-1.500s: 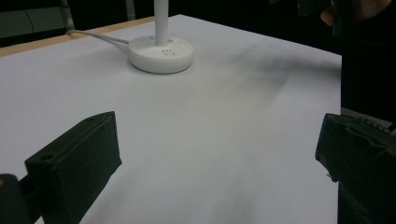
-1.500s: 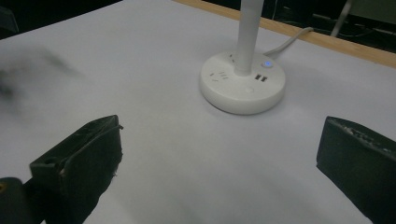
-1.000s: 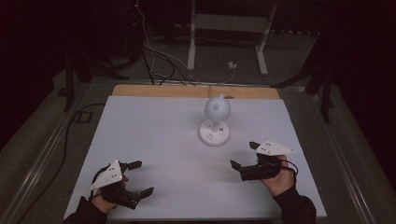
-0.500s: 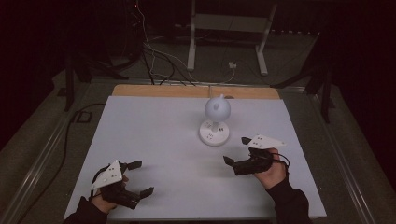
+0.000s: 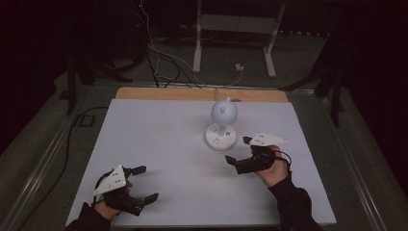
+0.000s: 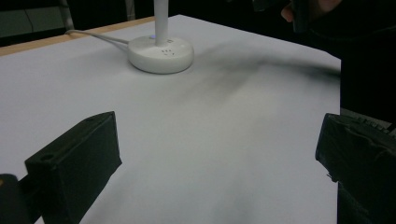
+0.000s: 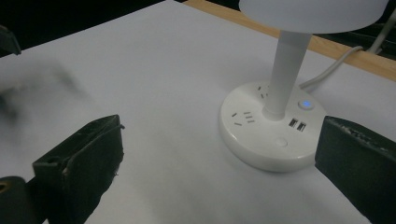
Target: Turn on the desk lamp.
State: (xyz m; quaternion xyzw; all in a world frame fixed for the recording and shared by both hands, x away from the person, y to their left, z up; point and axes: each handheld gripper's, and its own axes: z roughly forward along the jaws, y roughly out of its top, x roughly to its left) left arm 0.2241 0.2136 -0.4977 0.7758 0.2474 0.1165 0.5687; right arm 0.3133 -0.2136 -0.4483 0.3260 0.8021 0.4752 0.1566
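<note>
White lamp [image 5: 222, 123] stands on the desk [image 5: 163, 144], toward its far edge. Right tongs [image 5: 239, 151] sit just beside the lamp base, jaws wide, empty. Left tongs [image 5: 144, 183] lie well apart from the lamp, jaws wide, empty.

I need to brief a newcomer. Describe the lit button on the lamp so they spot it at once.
Start at the white table, then find the white lamp standing toward its far edge. On the lamp's round base, beside the stem, sits the button: it glows blue, unlike the plain white button and the sockets nearby.
</note>
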